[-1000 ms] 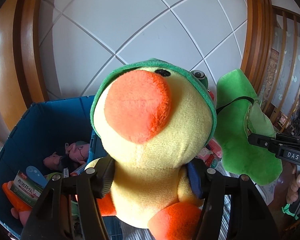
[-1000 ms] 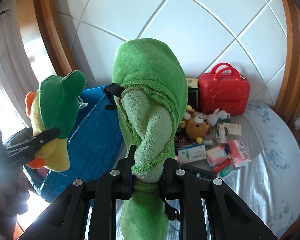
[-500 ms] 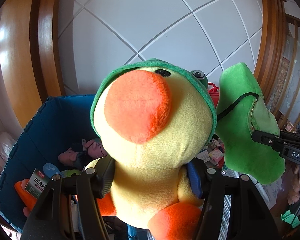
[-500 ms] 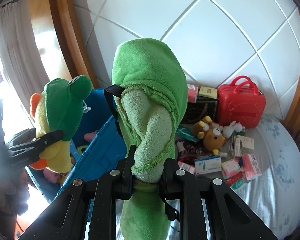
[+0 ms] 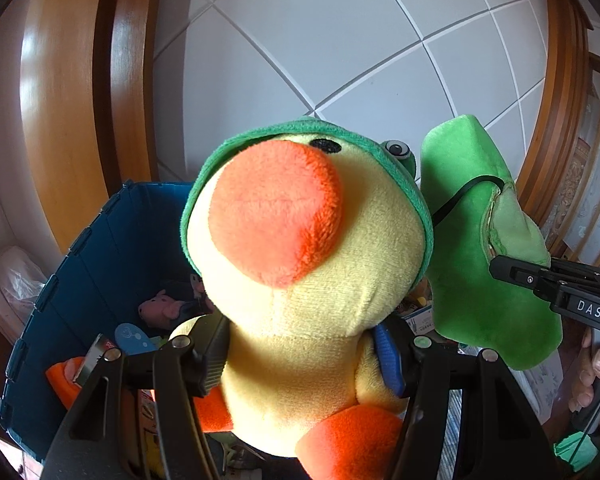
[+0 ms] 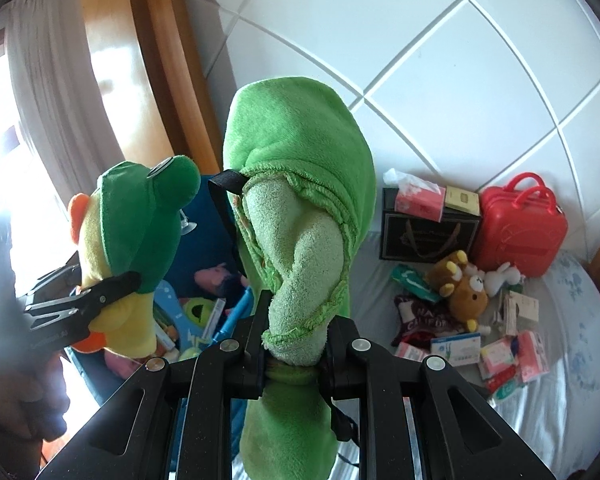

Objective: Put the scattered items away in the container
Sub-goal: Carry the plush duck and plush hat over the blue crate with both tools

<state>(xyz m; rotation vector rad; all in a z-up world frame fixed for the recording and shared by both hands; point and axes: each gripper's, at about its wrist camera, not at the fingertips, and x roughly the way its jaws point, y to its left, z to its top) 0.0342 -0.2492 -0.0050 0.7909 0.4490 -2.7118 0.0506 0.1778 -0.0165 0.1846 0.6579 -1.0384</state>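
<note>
My left gripper [image 5: 300,344] is shut on a yellow duck plush [image 5: 312,264] with an orange beak and a green frog hood; its pads squeeze the duck's body. My right gripper [image 6: 294,340] is shut on a green plush slipper [image 6: 296,184] with a pale green lining and a black strap. The blue container [image 5: 96,248] lies below and left of the duck, with a pink pig plush [image 5: 160,310] and other items inside. In the right wrist view the duck [image 6: 136,236] hangs over the container [image 6: 210,240]. In the left wrist view the slipper [image 5: 484,240] hangs to the duck's right.
On the floral bedsheet [image 6: 572,360] lie a red toy suitcase [image 6: 520,228], a black box [image 6: 424,236], a brown bear plush [image 6: 466,296], a white bunny [image 6: 500,276] and several small packets. A wooden frame [image 5: 128,80] and a white quilted wall stand behind. A hand [image 5: 596,380] holds the right gripper.
Both grippers have carried their plush items sideways toward the blue container. More of its inside shows in both views, and the scattered items have slid right in the right wrist view.
</note>
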